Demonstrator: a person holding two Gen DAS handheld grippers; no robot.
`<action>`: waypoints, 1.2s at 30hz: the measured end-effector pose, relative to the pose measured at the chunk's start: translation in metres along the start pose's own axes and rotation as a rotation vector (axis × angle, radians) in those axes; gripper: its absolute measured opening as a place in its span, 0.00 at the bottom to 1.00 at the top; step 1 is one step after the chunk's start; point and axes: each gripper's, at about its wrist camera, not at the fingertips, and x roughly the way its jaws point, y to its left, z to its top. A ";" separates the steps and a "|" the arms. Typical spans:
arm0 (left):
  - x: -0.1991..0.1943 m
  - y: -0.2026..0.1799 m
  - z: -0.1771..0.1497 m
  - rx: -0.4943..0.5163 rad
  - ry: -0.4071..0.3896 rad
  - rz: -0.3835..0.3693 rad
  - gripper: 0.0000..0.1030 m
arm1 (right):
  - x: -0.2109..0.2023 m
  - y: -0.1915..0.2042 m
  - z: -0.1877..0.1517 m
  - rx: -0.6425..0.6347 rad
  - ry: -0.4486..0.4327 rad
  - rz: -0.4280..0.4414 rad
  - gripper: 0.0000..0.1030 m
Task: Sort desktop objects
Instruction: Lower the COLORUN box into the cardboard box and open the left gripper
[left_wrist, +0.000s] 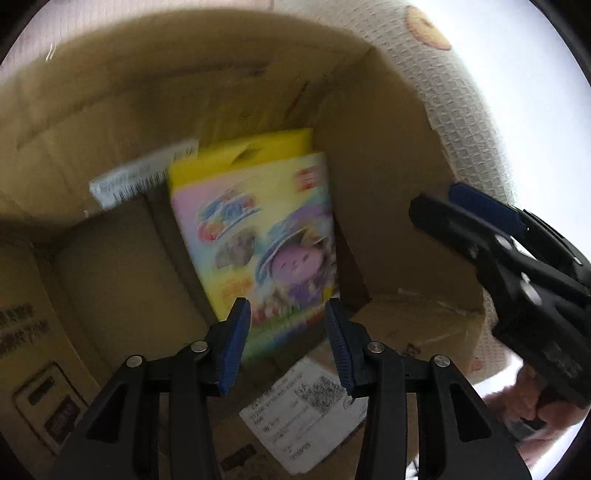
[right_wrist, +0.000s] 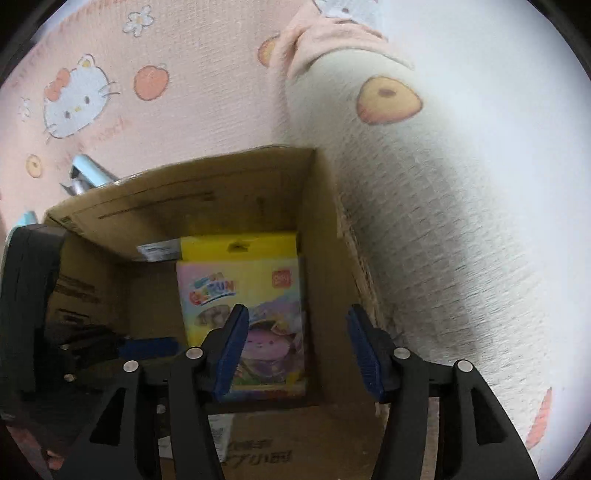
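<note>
From the left wrist, the left gripper (left_wrist: 288, 343) gapes empty above a cardboard box (left_wrist: 388, 155), the colourful packet (left_wrist: 258, 229) lying lengthwise toward twelve o'clock; from the right wrist, the right gripper (right_wrist: 295, 350) hangs equally open, packet (right_wrist: 240, 284) at eleven o'clock.

You had one cardboard box (right_wrist: 325, 221) in front of you. Inside it lay one colourful cartoon packet (right_wrist: 243, 295). Two white shipping labels (left_wrist: 310, 406) showed on the box. Two grippers were there, left gripper (left_wrist: 288, 343) and right gripper (right_wrist: 295, 354).
</note>
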 end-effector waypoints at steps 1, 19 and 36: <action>-0.004 -0.003 0.001 0.027 -0.018 0.014 0.45 | -0.003 -0.001 0.000 0.015 0.000 0.026 0.56; 0.036 0.045 -0.014 -0.225 0.274 0.250 0.09 | 0.002 -0.005 -0.015 0.069 0.076 0.105 0.08; 0.084 0.096 -0.015 -0.510 0.410 0.265 0.08 | 0.092 0.024 0.001 -0.178 0.472 0.049 0.08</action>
